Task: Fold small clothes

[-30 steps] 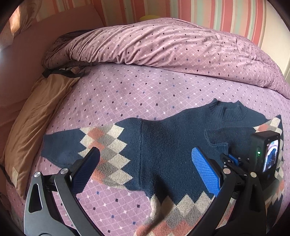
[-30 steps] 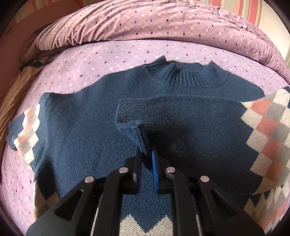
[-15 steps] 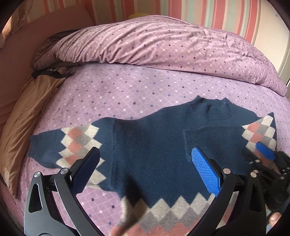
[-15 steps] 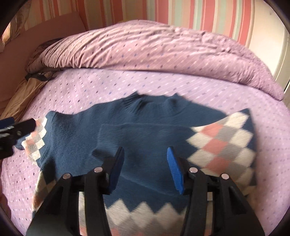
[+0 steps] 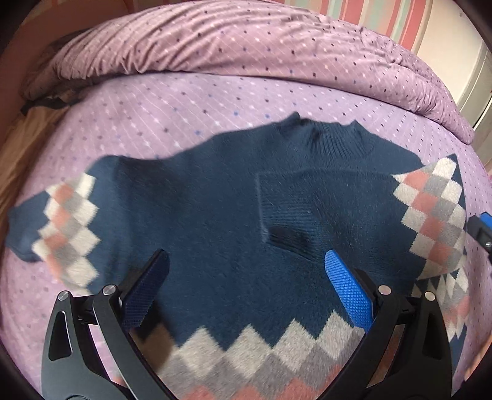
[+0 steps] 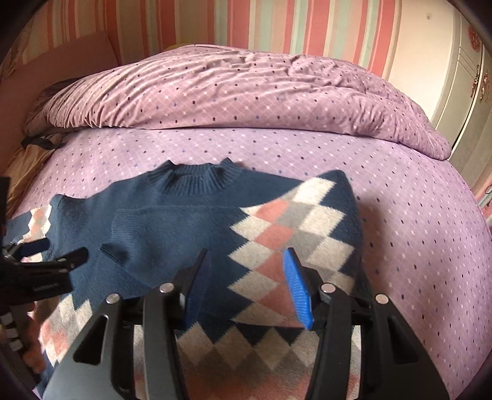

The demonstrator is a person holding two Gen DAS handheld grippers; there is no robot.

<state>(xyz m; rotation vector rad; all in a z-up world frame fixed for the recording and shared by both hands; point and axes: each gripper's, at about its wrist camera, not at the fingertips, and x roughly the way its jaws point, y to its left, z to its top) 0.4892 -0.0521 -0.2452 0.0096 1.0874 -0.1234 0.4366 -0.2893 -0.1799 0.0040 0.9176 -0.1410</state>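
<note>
The left gripper (image 5: 246,277) hangs over the middle of a sweater (image 5: 215,215), its two blue ribbed pads (image 5: 347,292) spread wide apart with nothing between them and not touching the knit. The right gripper (image 6: 246,286) hovers over the sweater's right side, its jaws partly apart and also empty.

The sweater lies flat on a bed (image 6: 415,246), collar (image 6: 196,181) pointing away from the cameras. It is dark blue, soft and slightly fuzzy, with a ribbed stand-up collar. Bands of diamond checks in white, grey and salmon pink cross the hem and both sleeves. The right sleeve (image 6: 184,227) is folded inward across the chest, its ribbed cuff resting near the centre. The left sleeve (image 5: 55,224) lies stretched straight out to the side.

The bed sheet is lilac with a fine diamond grid and small dots. A crumpled duvet (image 6: 246,92) in the same print is heaped behind the sweater, before a wall (image 6: 276,24) of pink, cream and green stripes.
</note>
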